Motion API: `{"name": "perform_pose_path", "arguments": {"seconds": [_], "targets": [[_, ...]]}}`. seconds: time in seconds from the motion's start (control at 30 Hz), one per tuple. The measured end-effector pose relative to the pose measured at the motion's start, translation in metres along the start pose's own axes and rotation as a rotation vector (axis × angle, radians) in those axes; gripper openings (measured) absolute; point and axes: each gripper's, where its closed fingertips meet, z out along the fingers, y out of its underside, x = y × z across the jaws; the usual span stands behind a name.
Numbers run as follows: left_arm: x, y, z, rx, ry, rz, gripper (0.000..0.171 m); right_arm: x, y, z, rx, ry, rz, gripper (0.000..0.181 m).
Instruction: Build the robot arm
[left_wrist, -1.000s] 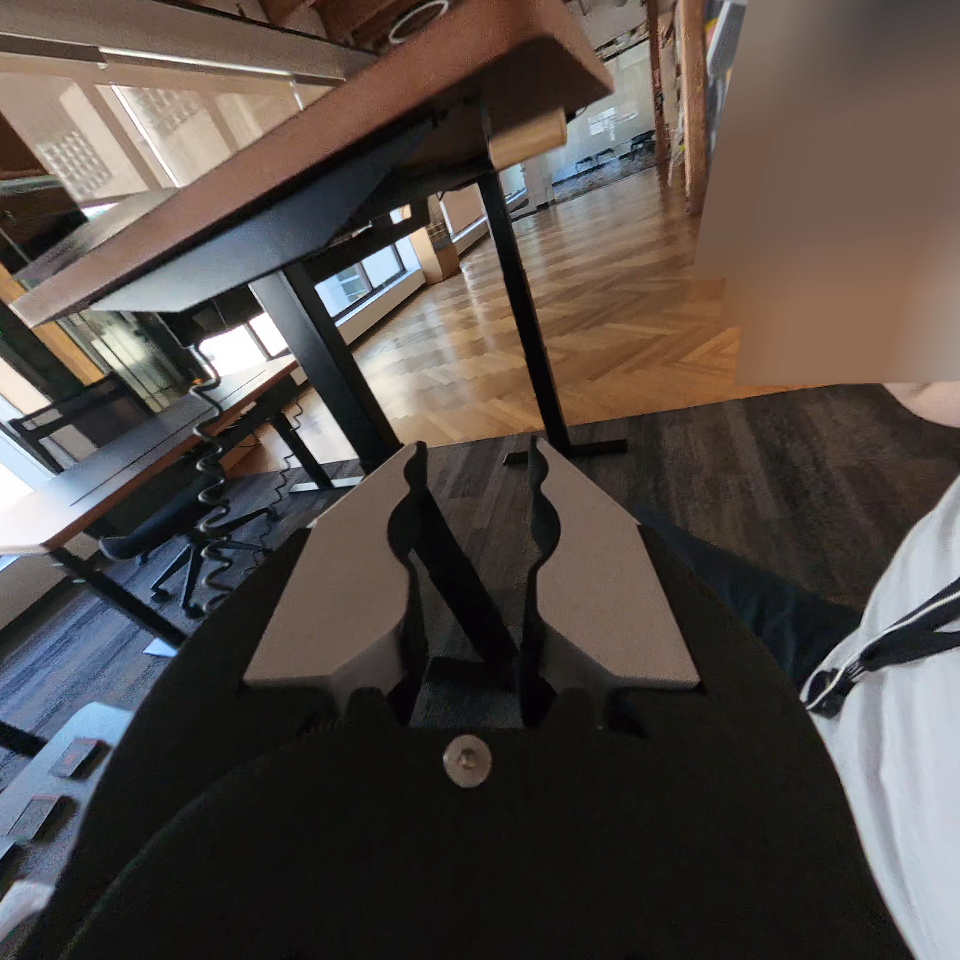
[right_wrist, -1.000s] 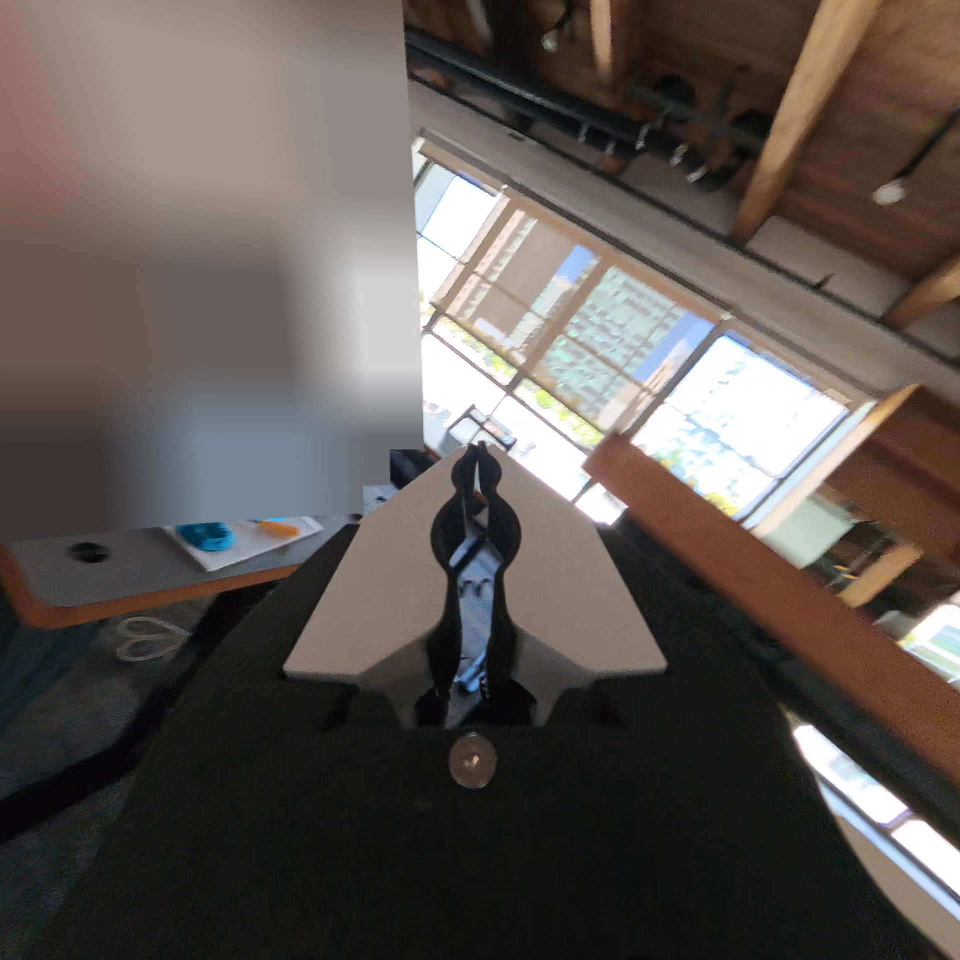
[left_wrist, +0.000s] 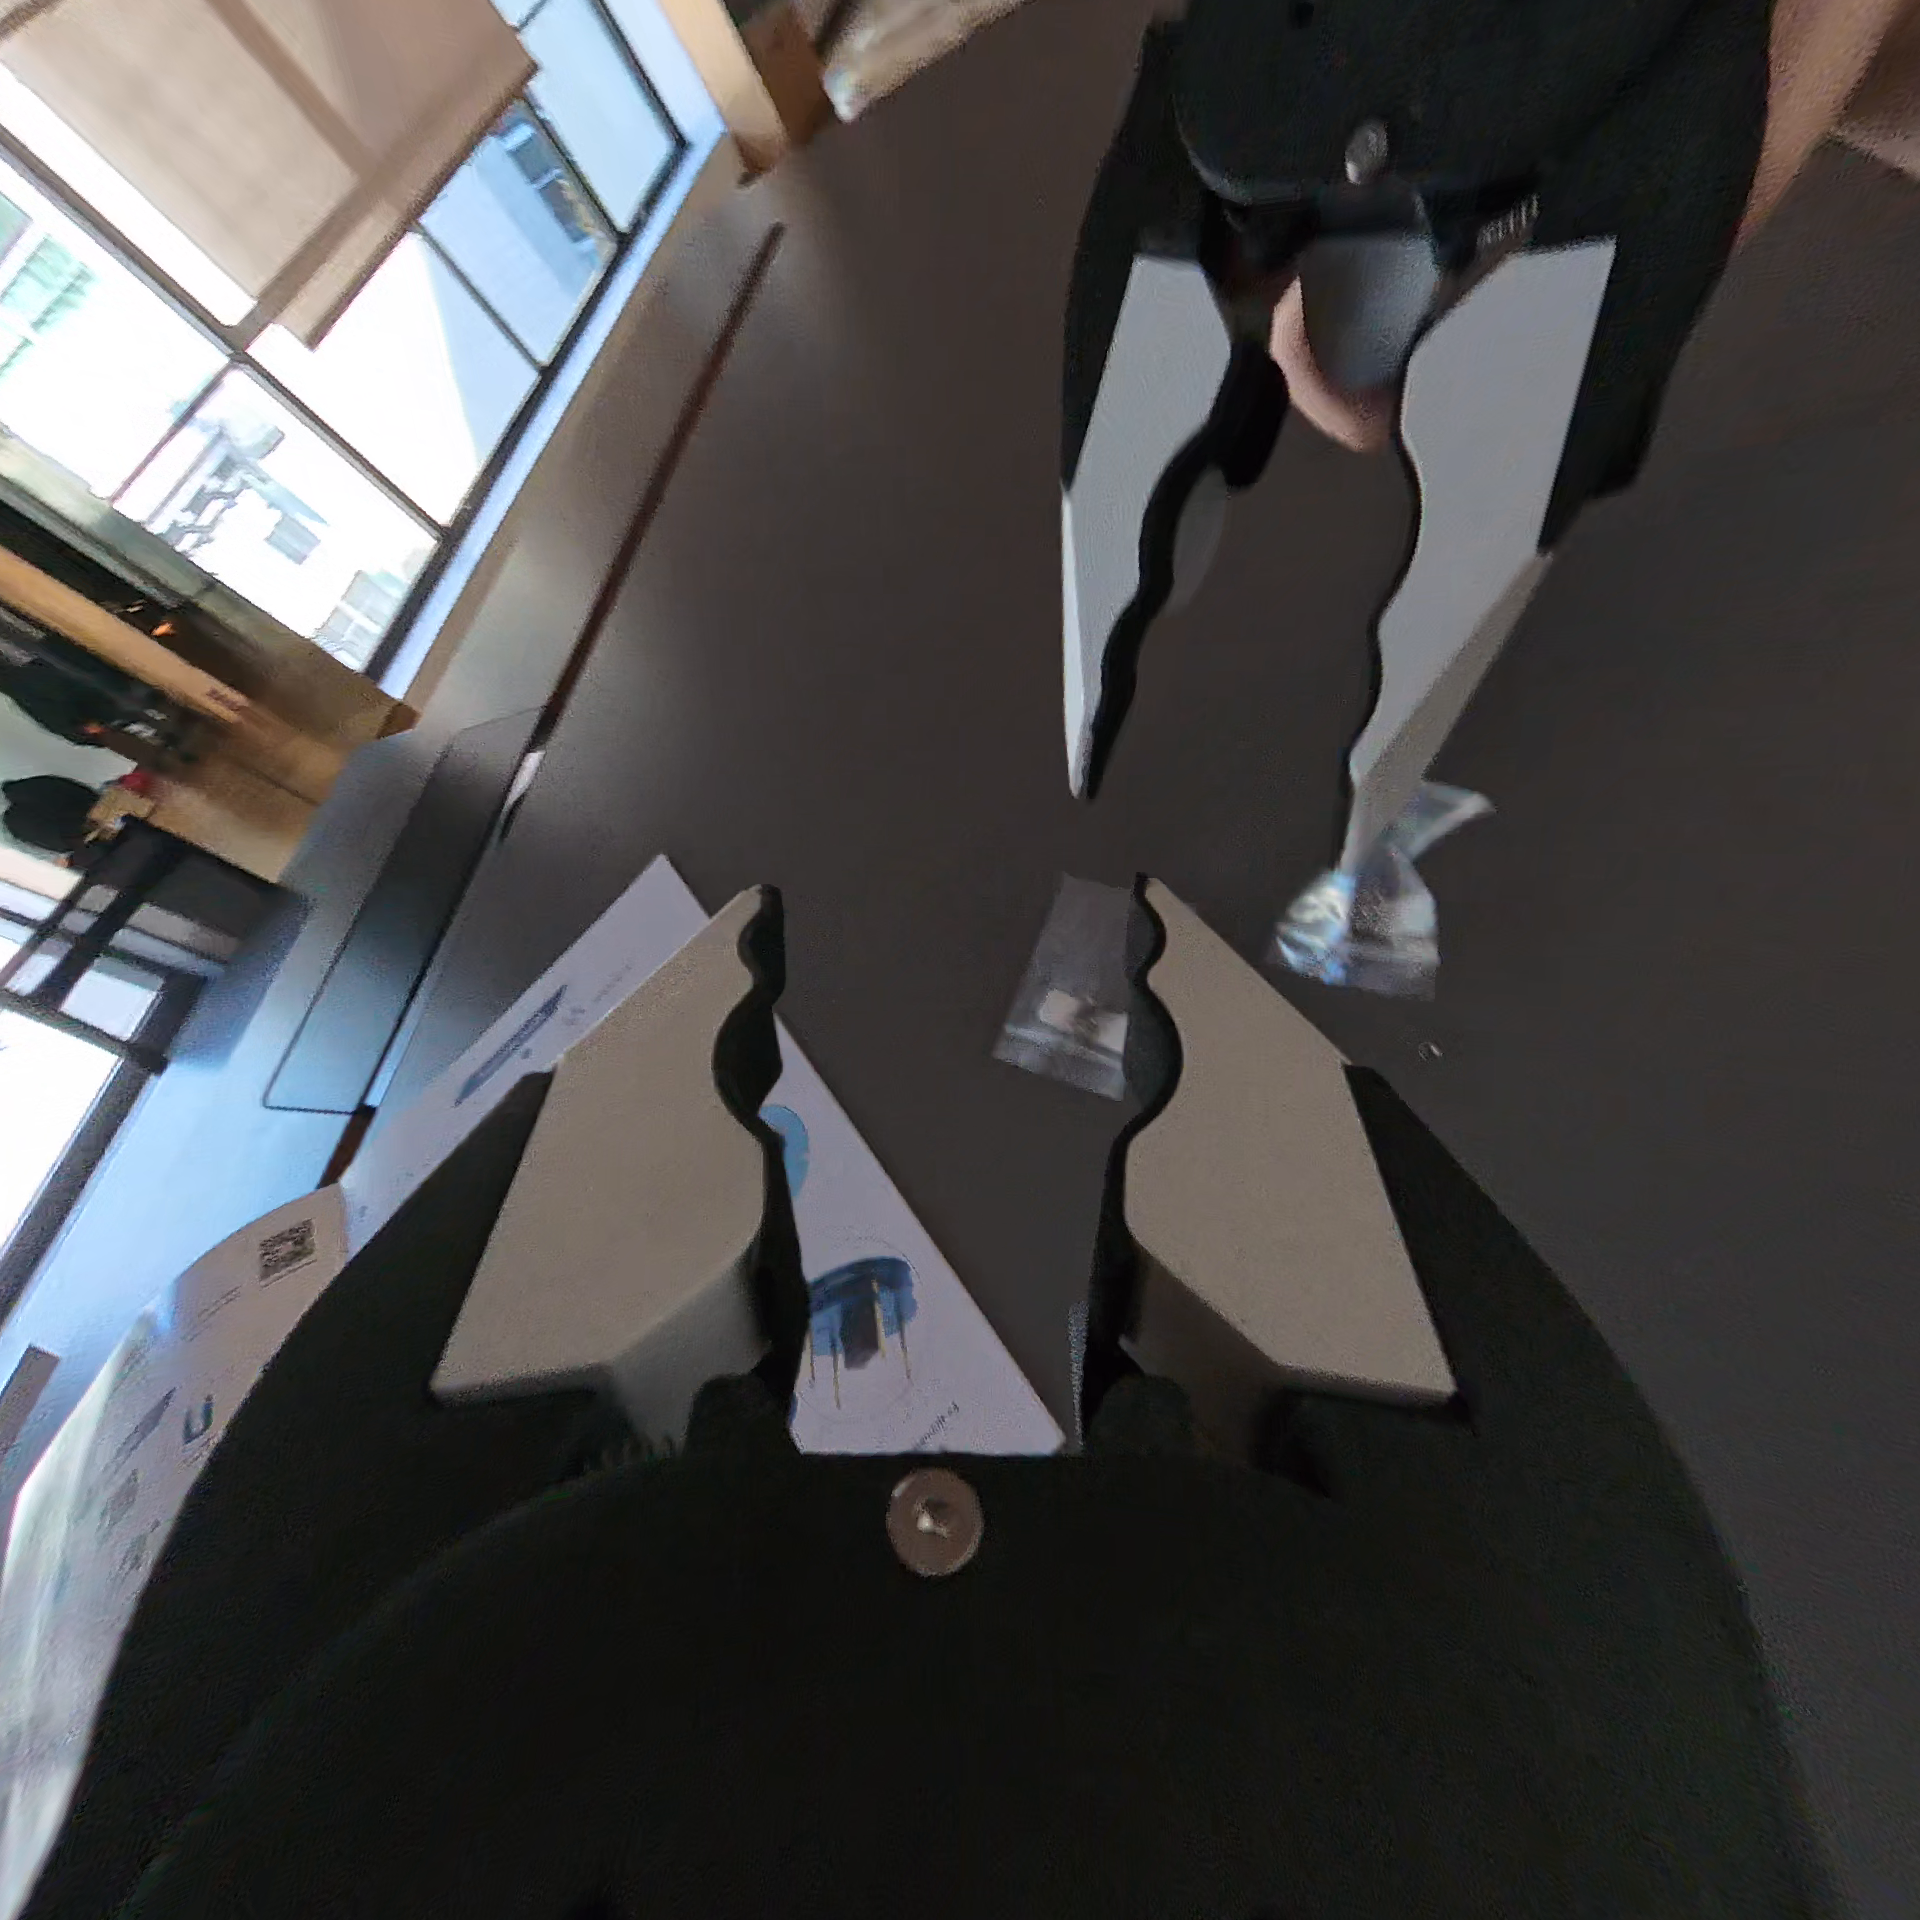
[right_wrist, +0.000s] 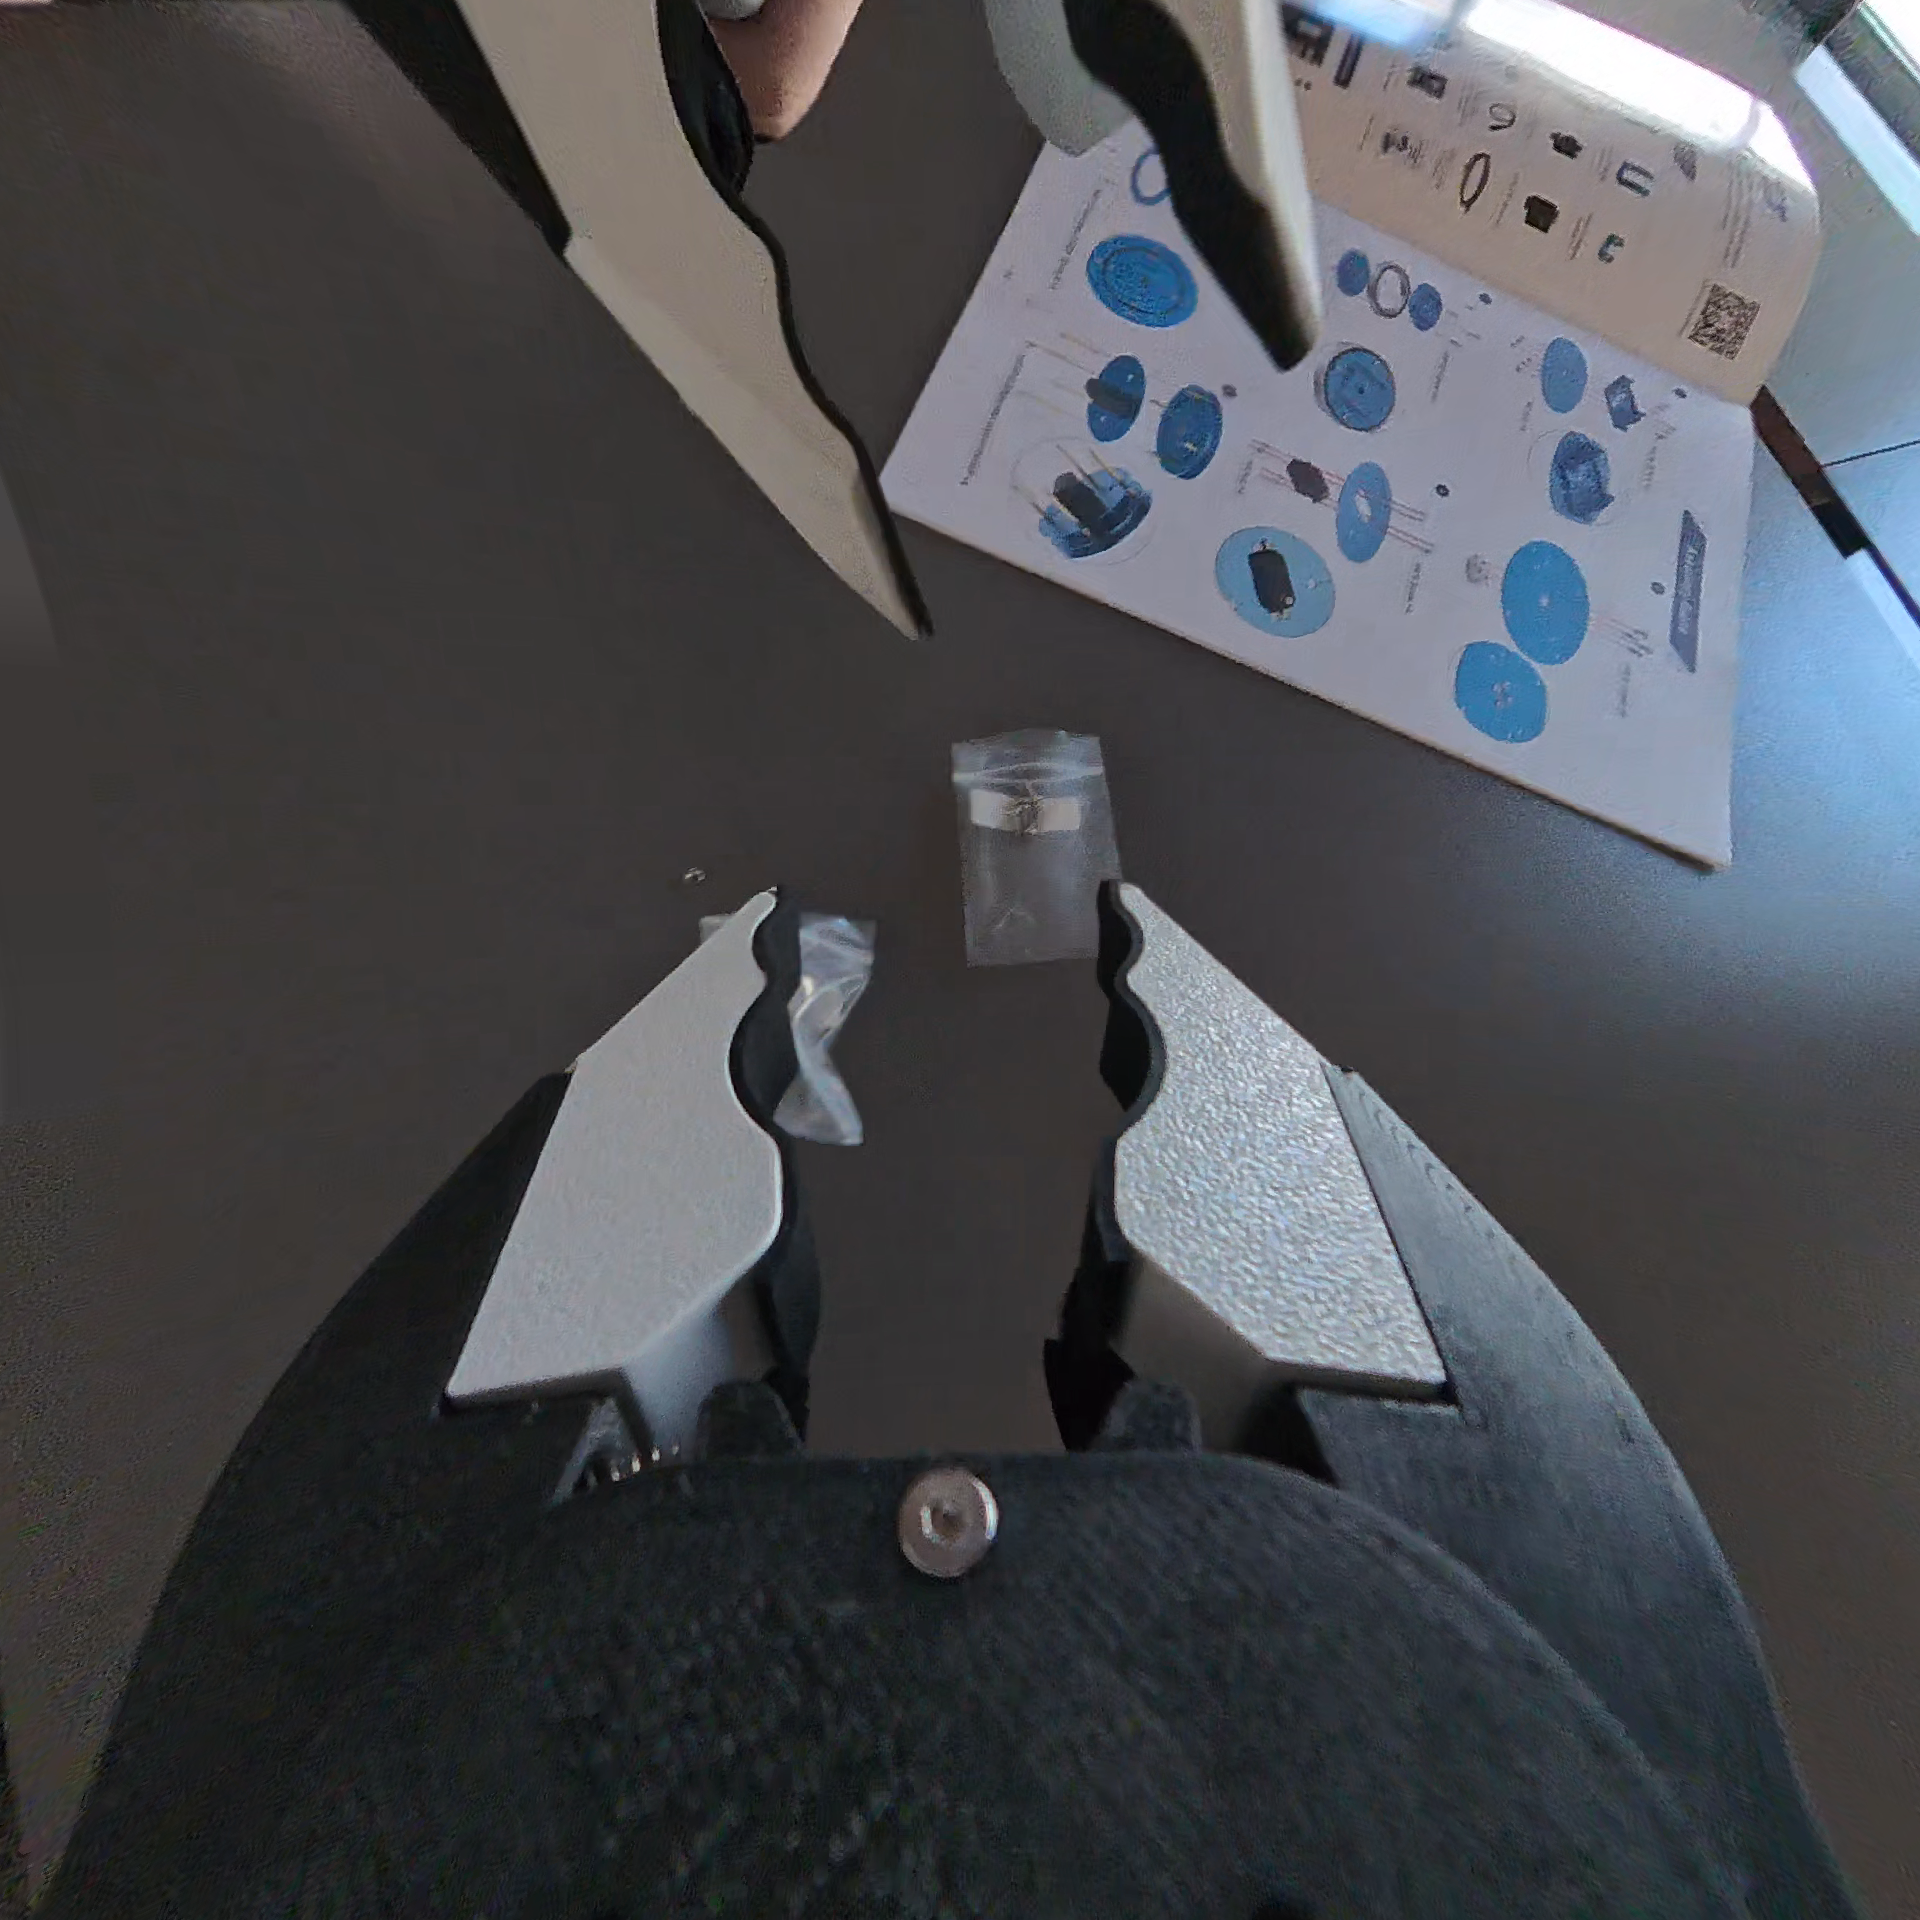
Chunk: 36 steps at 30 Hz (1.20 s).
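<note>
Both grippers hang open and empty over a dark table (right_wrist: 364, 727), facing each other. My left gripper (left_wrist: 954, 891) is above the corner of a white instruction sheet (left_wrist: 894, 1340) with blue drawings. A small flat clear bag (left_wrist: 1060, 997) holding tiny parts lies just beyond its right fingertip. My right gripper (right_wrist: 940, 891) has that flat bag (right_wrist: 1029, 852) just ahead of its tips. A crumpled clear bag (right_wrist: 826, 1029) lies beside its left finger. The left gripper (right_wrist: 1101, 488) shows at the top of the right wrist view, and the right gripper (left_wrist: 1216, 800) at the top of the left wrist view.
The instruction sheet (right_wrist: 1351, 499) spreads to the far right of the right wrist view, with a folded printed card (right_wrist: 1558, 156) behind it. A tiny loose part (right_wrist: 694, 876) lies on the table. A dark flat panel (left_wrist: 416, 914) lies near the windows. The crumpled bag (left_wrist: 1371, 914) lies by the right gripper's finger. My left tips are roughly 35 centimetres from the folded printed card (right_wrist: 1558, 156).
Both grippers have swung from pointing out at the room to pointing down over the dark table. The right gripper has gone from shut to open, and the left has opened wider.
</note>
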Motion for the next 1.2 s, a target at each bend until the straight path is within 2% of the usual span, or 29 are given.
{"name": "perform_pose_path", "arguments": {"seconds": [0.13,0.2,0.3,0.33,0.4,0.63,0.8,0.93,1.2], "targets": [[-0.031,-0.034,0.004,0.174,-0.113,-0.155,0.072,0.025,-0.005,0.02,-0.027,-0.059,-0.055,0.059],[-0.043,-0.039,0.003,0.258,-0.166,-0.22,0.076,0.027,-0.01,0.026,-0.01,-0.121,-0.055,0.06],[-0.072,-0.021,-0.015,0.387,-0.41,-0.354,0.062,0.026,-0.012,0.033,0.01,-0.191,-0.05,0.06],[-0.078,-0.01,-0.019,0.392,-0.477,-0.369,0.058,0.028,-0.011,0.036,0.011,-0.186,-0.065,0.06],[-0.081,0.011,-0.017,0.309,-0.544,-0.336,0.06,0.027,-0.007,0.043,0.001,-0.194,-0.08,0.06],[-0.086,0.036,-0.004,0.196,-0.496,-0.42,0.06,0.017,0.003,0.06,-0.071,-0.249,-0.057,0.062],[-0.087,0.035,-0.005,0.201,-0.486,-0.427,0.057,0.019,0.009,0.067,-0.093,-0.233,-0.027,0.066],[-0.085,0.031,-0.007,0.207,-0.475,-0.422,0.056,0.021,0.01,0.067,-0.071,-0.249,0.027,0.037],[-0.082,0.029,-0.008,0.201,-0.457,-0.414,0.054,0.027,0.02,0.051,-0.127,-0.199,-0.043,0.028]]}}
